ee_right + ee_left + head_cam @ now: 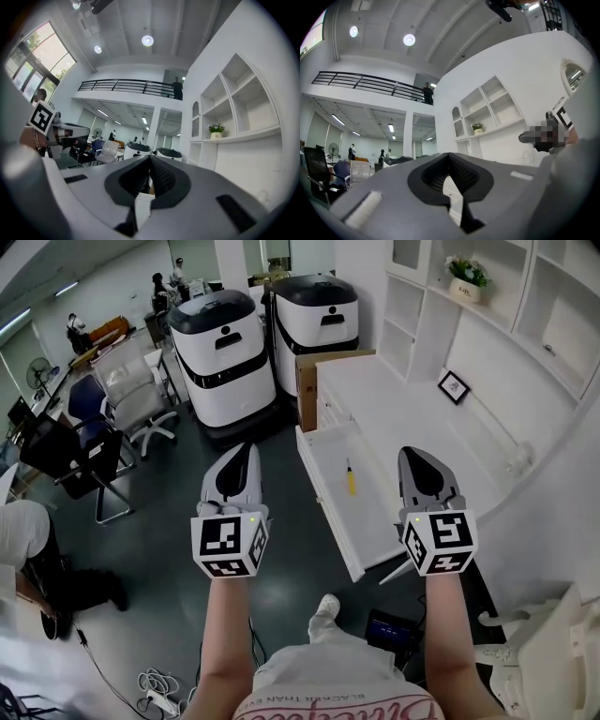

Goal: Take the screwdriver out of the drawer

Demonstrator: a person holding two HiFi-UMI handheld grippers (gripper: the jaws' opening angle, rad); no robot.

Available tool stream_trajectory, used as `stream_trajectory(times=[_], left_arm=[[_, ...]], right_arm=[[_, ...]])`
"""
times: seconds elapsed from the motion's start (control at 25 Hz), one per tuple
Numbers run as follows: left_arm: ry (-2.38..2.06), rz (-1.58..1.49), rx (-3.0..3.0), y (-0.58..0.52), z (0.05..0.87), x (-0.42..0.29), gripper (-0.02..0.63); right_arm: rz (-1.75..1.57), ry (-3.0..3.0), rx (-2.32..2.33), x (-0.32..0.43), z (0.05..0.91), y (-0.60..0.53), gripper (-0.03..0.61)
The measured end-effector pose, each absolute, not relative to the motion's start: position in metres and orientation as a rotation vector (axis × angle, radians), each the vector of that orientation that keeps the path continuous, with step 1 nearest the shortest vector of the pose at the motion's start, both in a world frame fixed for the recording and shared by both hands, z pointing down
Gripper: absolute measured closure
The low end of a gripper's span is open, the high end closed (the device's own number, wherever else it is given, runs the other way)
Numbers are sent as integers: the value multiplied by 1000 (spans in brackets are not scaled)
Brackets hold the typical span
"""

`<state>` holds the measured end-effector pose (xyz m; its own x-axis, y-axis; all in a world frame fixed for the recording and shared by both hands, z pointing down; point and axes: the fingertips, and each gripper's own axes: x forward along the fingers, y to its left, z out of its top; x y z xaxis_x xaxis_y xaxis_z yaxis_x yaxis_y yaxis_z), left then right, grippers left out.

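A screwdriver with a yellow handle lies in the open white drawer, which is pulled out from the white cabinet. My left gripper hangs in the air over the dark floor, left of the drawer, jaws together and empty. My right gripper hovers over the drawer's right side and the cabinet top, right of the screwdriver, jaws also together with nothing in them. The left gripper view shows its shut jaws pointing across the room; the right gripper view shows the same for the right gripper.
Two white-and-black machines stand beyond the drawer, with a cardboard box beside the cabinet. Office chairs stand at the left. A small picture frame sits on the cabinet top, and a plant on the shelves.
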<state>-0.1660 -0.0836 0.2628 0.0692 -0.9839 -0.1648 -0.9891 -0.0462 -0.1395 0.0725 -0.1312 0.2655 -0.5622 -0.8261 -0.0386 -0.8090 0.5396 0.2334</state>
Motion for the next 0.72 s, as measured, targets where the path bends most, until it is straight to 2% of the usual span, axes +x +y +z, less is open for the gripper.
stream_trajectory(times=[0.28,0.32,0.4,0.44,0.52,0.72], left_arm=[[1999,8,-2141,-163,259,-180,604],[1997,4,-2148,-175,261,-181,604],[1992,-7,-2164,-197,264,-181,604],[1990,-14,-2174,-208,266,-180,604],[1982,-30,-2197,-228,272,-177,604],[1977,-57,-2238,-266,284,-175,604]], right_arm=[[-294,-2701,1414,55,266,-209,568],[-278,-2702,1409,53,268,-220,547],[-240,-2711,1394,49,273,-240,397],[-226,-2711,1393,49,276,-250,368],[-213,-2701,1405,51,280,-267,344],[-173,-2668,1407,52,294,-301,342]])
